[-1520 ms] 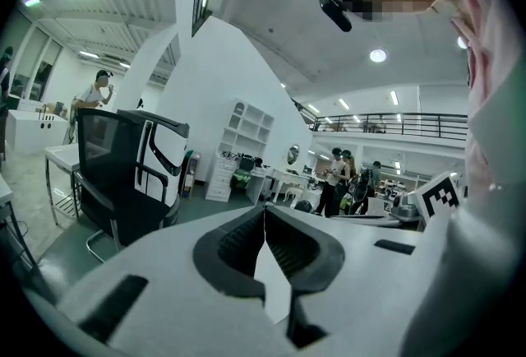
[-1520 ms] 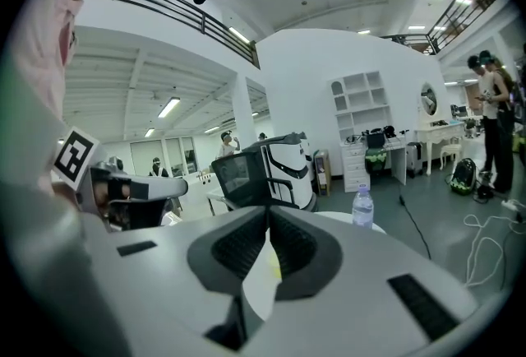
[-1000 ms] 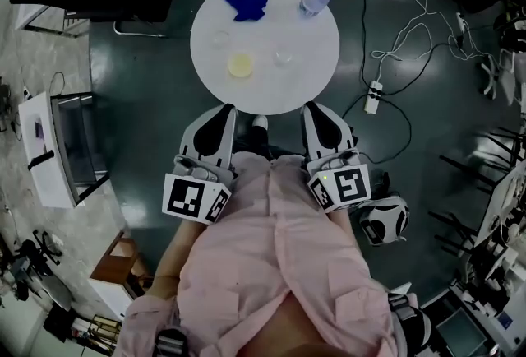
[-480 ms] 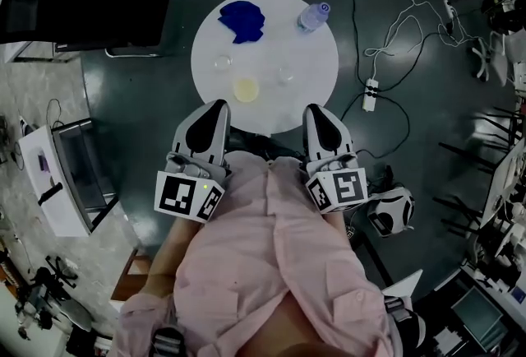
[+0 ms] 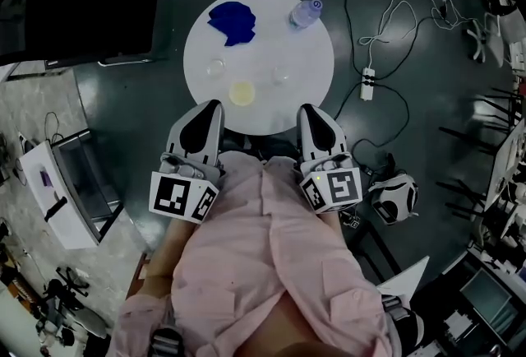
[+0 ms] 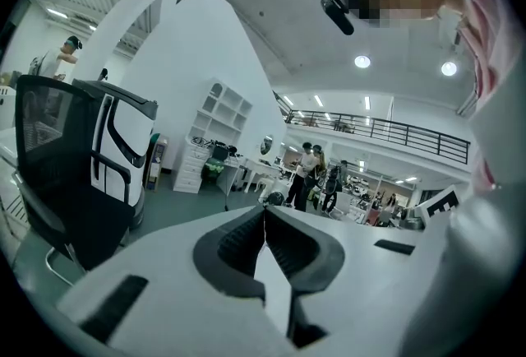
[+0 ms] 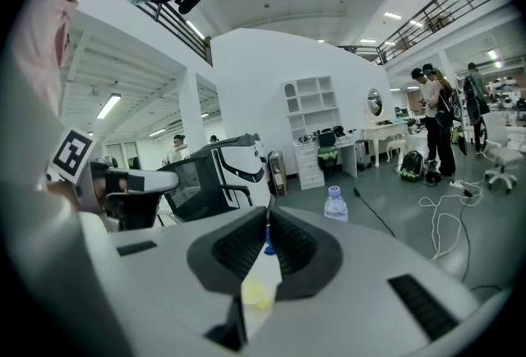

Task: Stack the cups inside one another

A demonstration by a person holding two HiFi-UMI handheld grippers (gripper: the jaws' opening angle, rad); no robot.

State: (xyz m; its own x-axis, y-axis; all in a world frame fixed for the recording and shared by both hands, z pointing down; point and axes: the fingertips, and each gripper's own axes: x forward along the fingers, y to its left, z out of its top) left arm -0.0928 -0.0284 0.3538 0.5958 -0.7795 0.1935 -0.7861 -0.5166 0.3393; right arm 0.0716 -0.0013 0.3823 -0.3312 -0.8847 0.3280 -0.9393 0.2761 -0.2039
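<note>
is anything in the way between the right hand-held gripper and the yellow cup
Nothing visible. Only bare table lies between the right hand-held gripper and the yellow cup near the front edge; the clear cups, bottle and blue cloth sit farther back.

No legible text (in any view)

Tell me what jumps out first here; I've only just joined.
The round white table fills the middle of the head view, with a blue cloth and a bottle at its far side. A yellow cup stands near the person, with a clear cup on its left and another clear cup on its right. The left gripper and right gripper hover at the near edge, both shut and empty.
</note>
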